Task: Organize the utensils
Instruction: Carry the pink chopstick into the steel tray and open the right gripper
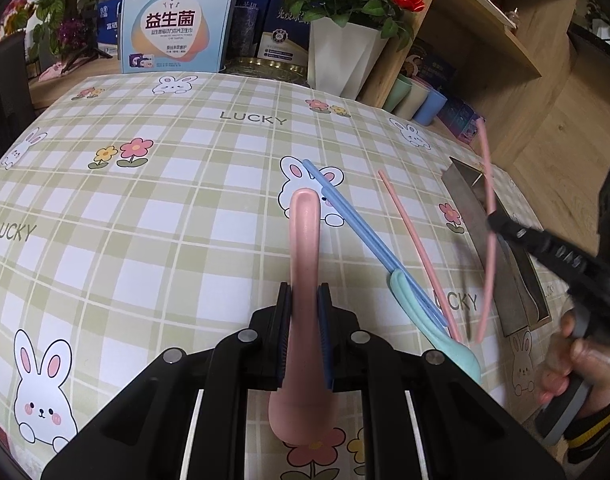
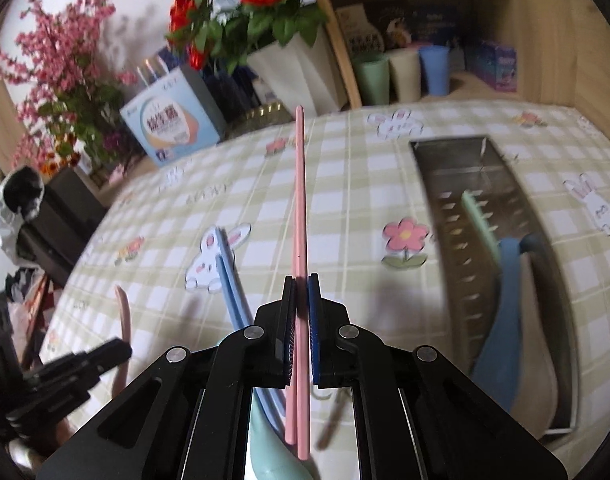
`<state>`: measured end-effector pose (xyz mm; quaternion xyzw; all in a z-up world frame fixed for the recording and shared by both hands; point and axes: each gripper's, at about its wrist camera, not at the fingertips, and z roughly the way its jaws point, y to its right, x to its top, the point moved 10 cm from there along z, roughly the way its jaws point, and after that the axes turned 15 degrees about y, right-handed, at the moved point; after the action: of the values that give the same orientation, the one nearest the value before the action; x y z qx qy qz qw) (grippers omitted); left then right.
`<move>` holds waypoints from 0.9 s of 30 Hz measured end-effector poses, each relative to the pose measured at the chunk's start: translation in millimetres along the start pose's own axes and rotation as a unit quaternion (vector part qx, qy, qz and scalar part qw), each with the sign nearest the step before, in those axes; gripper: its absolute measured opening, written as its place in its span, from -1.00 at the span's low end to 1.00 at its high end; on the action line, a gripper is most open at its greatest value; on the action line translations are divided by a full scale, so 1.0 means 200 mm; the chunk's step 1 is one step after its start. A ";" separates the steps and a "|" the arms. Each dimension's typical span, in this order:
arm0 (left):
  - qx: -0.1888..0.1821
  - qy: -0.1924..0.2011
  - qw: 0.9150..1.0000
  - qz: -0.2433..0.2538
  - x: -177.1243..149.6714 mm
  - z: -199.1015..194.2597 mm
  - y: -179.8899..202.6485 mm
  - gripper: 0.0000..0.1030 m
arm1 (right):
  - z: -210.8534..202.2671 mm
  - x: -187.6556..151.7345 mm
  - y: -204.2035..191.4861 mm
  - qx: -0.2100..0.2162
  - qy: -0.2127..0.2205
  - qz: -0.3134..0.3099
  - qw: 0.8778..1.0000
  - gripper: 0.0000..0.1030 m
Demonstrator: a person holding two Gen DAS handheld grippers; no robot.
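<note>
pink spoon is clamped by its handle between the closed fingers of the left gripper, above the checked tablecloth. blue chopsticks and one pink chopstick are laid on the cloth, with a mint spoon beneath them. a second pink chopstick is pinched by the right gripper, beside the steel utensil tray, in which other utensils are seen.
</note>
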<state>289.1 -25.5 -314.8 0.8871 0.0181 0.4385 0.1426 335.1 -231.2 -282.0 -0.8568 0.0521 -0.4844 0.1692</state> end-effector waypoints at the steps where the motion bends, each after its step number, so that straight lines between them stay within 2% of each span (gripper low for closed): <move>1: 0.001 0.001 1.000 0.001 0.00 0.00 0.00 -0.75 | -0.02 0.04 0.02 -0.001 0.010 0.004 1.000 -0.89; 5: 0.004 0.004 1.000 0.003 0.01 -0.01 0.01 -0.75 | -0.14 0.20 0.12 -0.008 0.052 0.018 0.998 -0.89; 10: 0.002 0.000 1.000 0.009 0.00 -0.01 0.04 -0.75 | -0.25 0.31 0.31 -0.034 0.082 0.033 0.995 -0.89; 13: 0.000 -0.003 1.000 0.013 -0.01 0.00 0.06 -0.75 | -0.27 0.31 0.40 -0.050 0.078 0.035 0.995 -0.89; 18: 0.000 -0.008 1.000 0.016 -0.03 0.01 0.07 -0.75 | -0.24 0.21 0.49 -0.080 0.056 0.022 0.995 -0.89; 27: 0.000 -0.012 1.000 0.014 -0.03 0.02 0.05 -0.75 | -0.10 0.05 0.48 -0.074 0.006 0.020 0.997 -0.89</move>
<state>287.0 -37.6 -319.5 0.8925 0.0042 0.4298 0.1367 330.5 -328.3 -297.3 -0.8627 0.1058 -0.4812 0.1141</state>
